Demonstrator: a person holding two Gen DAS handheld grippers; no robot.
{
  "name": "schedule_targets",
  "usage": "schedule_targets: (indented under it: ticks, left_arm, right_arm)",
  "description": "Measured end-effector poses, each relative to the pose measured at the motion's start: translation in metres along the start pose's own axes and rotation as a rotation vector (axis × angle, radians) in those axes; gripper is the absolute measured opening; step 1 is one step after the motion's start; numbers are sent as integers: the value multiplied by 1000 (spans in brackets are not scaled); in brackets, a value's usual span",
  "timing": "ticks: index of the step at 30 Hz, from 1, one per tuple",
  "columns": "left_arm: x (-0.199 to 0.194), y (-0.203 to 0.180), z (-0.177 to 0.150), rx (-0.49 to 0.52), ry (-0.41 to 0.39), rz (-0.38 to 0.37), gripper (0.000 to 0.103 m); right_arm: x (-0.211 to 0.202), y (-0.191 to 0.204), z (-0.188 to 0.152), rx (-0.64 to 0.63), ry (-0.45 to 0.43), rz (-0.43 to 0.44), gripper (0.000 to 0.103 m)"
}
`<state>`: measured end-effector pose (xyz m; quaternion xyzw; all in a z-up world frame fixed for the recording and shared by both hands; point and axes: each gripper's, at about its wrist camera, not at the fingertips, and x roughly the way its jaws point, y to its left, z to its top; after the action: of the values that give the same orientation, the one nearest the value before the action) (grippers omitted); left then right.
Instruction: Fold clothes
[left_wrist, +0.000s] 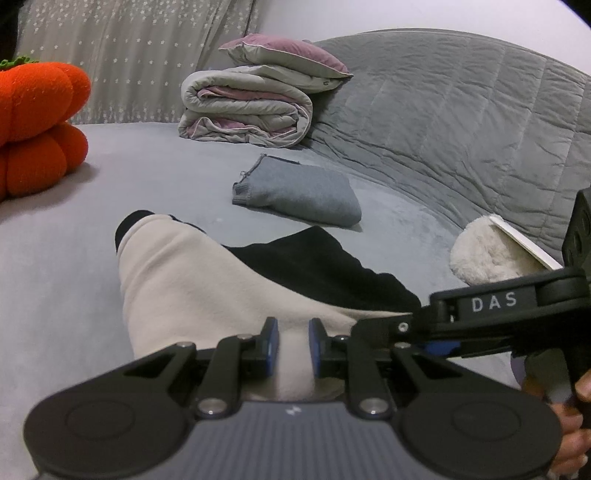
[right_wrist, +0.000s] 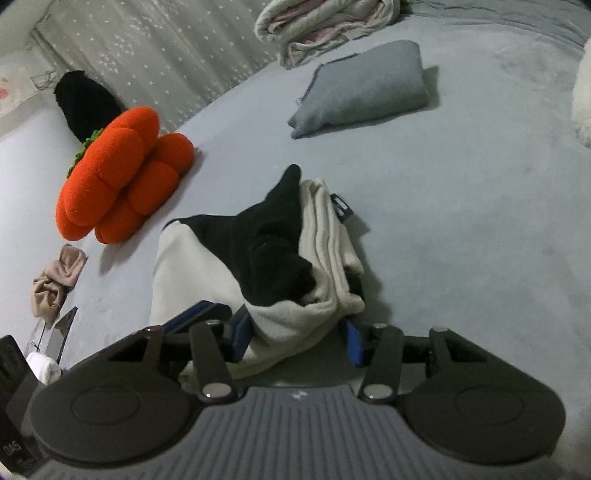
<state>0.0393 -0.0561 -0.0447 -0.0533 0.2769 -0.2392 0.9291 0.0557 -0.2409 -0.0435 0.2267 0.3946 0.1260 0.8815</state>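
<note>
A cream and black garment (right_wrist: 258, 266) lies bunched on the grey bed (right_wrist: 461, 229), near its front edge, with a black part draped over the cream fabric and a stack of cream folds along its right side as seen from the right wrist camera. The left tongs (left_wrist: 293, 345) are clenched on a fold of the cream fabric, the two blue pads pressing it from both sides, so this end of the garment rises from the bed toward them. The right tongs (right_wrist: 295, 338) stand astride the near end of the same garment: the left pad touches the cream cloth, while the right pad sits just beside the fabric, and the pictures do not settle whether it presses on it, so the grip of these tongs cannot be told. In the left wrist view the right tongs' black body reaches in from the right edge, just beside the left tongs, with fingers of a hand (left_wrist: 576, 424) wrapped round its handle. Farther back on the bed rests a folded grey garment (left_wrist: 299, 194), well apart from the cream one. Behind it lies a rolled quilt (left_wrist: 247, 107) with a mauve pillow (left_wrist: 288, 51) on top. An orange pumpkin cushion (right_wrist: 122, 173) sits to the left, near a small crumpled beige cloth (right_wrist: 57, 280). A white fluffy item (left_wrist: 484, 254) rests at the right against a quilted grey cover (left_wrist: 461, 110).
</note>
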Motion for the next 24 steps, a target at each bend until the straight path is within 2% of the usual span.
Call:
schedule_targets:
  ticks: [4, 6, 10, 14, 20, 24]
  left_arm:
    - [-2, -2, 1, 8, -6, 8, 20]
    - [-6, -3, 3, 12, -9, 3, 20]
    - [-17, -1, 14, 11, -40, -17, 20]
    - [-24, 8, 24, -13, -97, 16, 20]
    - [-18, 34, 28, -71, -110, 98, 20]
    - [-13, 49, 24, -113, -121, 128, 20]
  right_arm:
    - [-7, 0, -3, -13, -2, -29, 55]
    - [-9, 4, 0, -23, -27, -40, 62]
    - [-14, 10, 6, -41, -77, -55, 62]
    - [-12, 4, 20, -9, -123, -42, 62]
    - [1, -8, 42, 17, -197, 18, 62]
    - [24, -11, 57, 5, -179, 83, 55]
